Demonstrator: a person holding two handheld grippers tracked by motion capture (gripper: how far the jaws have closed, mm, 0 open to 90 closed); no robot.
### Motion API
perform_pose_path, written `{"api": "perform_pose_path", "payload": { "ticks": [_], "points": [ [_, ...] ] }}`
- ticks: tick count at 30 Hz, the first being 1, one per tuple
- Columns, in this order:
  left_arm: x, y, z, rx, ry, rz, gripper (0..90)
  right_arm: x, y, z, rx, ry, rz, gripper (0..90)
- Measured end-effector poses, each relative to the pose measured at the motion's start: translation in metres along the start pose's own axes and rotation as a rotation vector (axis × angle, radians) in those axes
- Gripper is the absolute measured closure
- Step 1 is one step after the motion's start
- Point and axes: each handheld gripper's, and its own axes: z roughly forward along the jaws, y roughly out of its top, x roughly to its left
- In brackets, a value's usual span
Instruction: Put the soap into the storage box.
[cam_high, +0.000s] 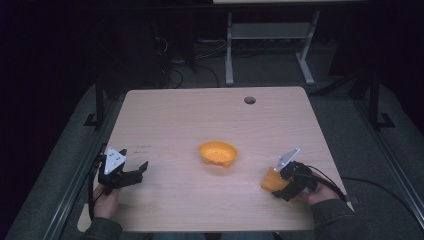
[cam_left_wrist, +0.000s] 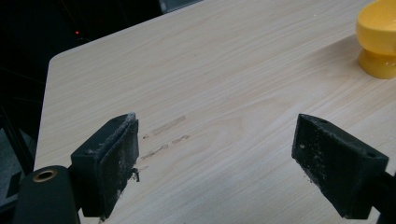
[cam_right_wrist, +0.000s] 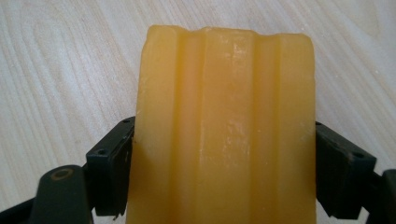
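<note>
Right tongs (cam_right_wrist: 224, 163) around unlabelled orange block (cam_right_wrist: 224, 116)

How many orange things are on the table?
2. An orange bowl sits near the middle of the table. An orange block is near the front right edge, clamped between the jaws of the right gripper.

Pale wood-grain tabletop (cam_high: 175, 110), smooth and matt, scuffed with faint grey marks. Yellow-orange bowl (cam_high: 218, 153), plastic-looking, smooth with a soft sheen. Orange block (cam_right_wrist: 224, 130), waxy and slightly translucent, ribbed lengthwise, dully glossy on the ridges. Left gripper (cam_left_wrist: 215, 158) fingers (cam_left_wrist: 112, 158) of matt black plastic, pads rough and dusted with pale specks, brass-coloured ring at the base. Right gripper (cam_right_wrist: 224, 168) fingers (cam_right_wrist: 343, 172) likewise matt black. Grey, flat, matt three-cornered plates on top.
</note>
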Motion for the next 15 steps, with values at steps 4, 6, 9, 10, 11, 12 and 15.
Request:
{"api": "perform_pose_path", "payload": {
  "ticks": [4,6,9,10,11,12,15],
  "points": [
    [-0.0002,0.0001,-0.0002,-0.001,0.0,-0.001,14.1,0.0001,-0.0001,-0.0006,0.003,0.006,-0.018,20.1],
    [0.0,0.0,-0.0001,-0.003,-0.001,-0.001,14.1,0.0001,-0.0002,-0.0007,0.002,0.007,-0.02,20.2],
    [0.0006,-0.0001,-0.0005,-0.008,0.001,-0.005,14.1,0.0012,0.0003,-0.0016,-0.001,0.005,-0.026,20.3],
    [0.0008,-0.0001,-0.0007,-0.007,0.001,-0.003,14.1,0.0012,0.0003,-0.0016,-0.001,0.005,-0.026,20.3],
    [0.0008,0.0,-0.001,-0.006,0.002,-0.005,14.1,0.0016,0.0006,-0.0022,-0.004,0.005,-0.026,20.3],
    [0.0011,-0.0001,-0.0014,-0.007,0.001,-0.006,14.1,0.0024,0.0015,-0.0034,-0.01,0.007,-0.032,20.4],
    [0.0012,-0.0001,-0.0014,-0.008,0.002,-0.005,14.1,0.0035,0.0029,-0.0054,-0.011,0.004,-0.037,20.4]
  ]
}}
